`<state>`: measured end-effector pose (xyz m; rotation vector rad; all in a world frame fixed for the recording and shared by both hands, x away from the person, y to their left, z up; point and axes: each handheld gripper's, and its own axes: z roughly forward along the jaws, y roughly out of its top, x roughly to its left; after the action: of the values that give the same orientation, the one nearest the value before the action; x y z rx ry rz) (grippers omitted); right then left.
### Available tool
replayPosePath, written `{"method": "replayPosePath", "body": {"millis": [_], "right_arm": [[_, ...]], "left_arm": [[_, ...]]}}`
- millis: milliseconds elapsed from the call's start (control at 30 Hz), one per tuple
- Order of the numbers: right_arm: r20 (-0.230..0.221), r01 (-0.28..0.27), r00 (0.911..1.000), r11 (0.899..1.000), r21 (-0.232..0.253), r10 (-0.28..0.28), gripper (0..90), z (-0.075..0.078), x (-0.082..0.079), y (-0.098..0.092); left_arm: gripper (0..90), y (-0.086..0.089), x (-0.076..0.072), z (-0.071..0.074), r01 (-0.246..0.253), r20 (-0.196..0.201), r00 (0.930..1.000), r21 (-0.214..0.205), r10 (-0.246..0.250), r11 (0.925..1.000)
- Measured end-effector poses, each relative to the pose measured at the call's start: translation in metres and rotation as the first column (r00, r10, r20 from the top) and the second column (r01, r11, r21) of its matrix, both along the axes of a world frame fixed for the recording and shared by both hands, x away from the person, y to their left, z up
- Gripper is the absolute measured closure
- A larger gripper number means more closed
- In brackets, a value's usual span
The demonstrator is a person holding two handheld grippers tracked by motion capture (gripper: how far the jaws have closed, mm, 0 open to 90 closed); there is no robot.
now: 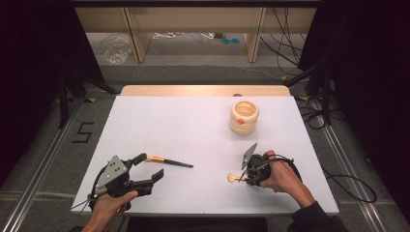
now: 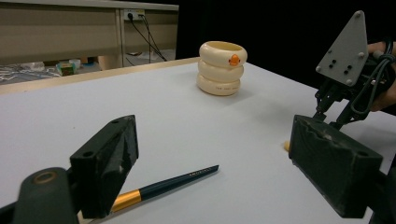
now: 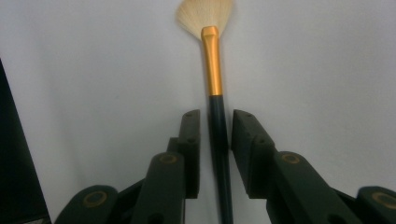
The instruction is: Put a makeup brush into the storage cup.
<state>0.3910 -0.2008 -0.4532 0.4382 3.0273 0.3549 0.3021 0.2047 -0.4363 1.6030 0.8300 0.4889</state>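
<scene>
High view: two brushes lie flat on the white table point(image 1: 183, 125) and a cream ringed holder point(image 1: 244, 117) stands upright toward the far right, well apart from both. No brush stands up out of the holder, so the work, judged to be gathering the brushes into it, is at its first pickup: nothing is lifted yet, and both brushes remain to be carried over.

Right gripper point(image 1: 245, 177) is set over the fan brush point(image 1: 234, 178) at the near right. In the right gripper view the jaws stand almost closed, one on each side of the dark handle of the fan brush point(image 3: 212, 60), with a thin gap showing at least on one side; the pads do not appear to press yet, so the brush counts as straddled rather than held. Its long axis runs straight along the gripper's own line, bristles fanned out at the far end, away from the jaws. On the table that puts the bristles toward the picture's left and the handle under the gripper.

Left gripper point(image 1: 151, 165) rests at the near left with jaws wide apart and empty. The second brush point(image 1: 174, 163) lies just beyond it, long axis roughly across the table, gold ferrule end next to one jaw and handle tip toward the right. The left gripper view shows this brush point(image 2: 177, 182) low between the spread jaws, untouched, with the holder point(image 2: 220, 68) beyond.
</scene>
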Motion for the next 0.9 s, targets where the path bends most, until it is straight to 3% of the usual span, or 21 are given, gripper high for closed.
{"method": "replayPosePath", "body": {"millis": [600, 633, 900], "right_arm": [[-0.031, 0.012, 0.9995, 0.999, -0.039, -0.013, 77.8, 0.0004, 0.0042, 0.0063], [-0.016, -0.017, 0.9997, 0.998, -0.056, 0.017, 78.0, 0.0008, 0.0061, 0.0061], [-0.026, -0.033, 0.9992, 0.996, -0.079, 0.031, 81.5, 0.0010, 0.0063, 0.0095]], "left_arm": [[15.8, 0.0000, 0.0001, -0.0001, -0.002, 0.000, 1.0000, 0.002, 0.002, 1.0000], [15.8, -0.0001, 0.0002, -0.0001, 0.001, 0.000, 1.0000, 0.002, -0.001, 1.0000], [15.8, 0.0002, 0.0000, 0.0000, -0.003, 0.001, 1.0000, 0.002, 0.003, 1.0000]]}}
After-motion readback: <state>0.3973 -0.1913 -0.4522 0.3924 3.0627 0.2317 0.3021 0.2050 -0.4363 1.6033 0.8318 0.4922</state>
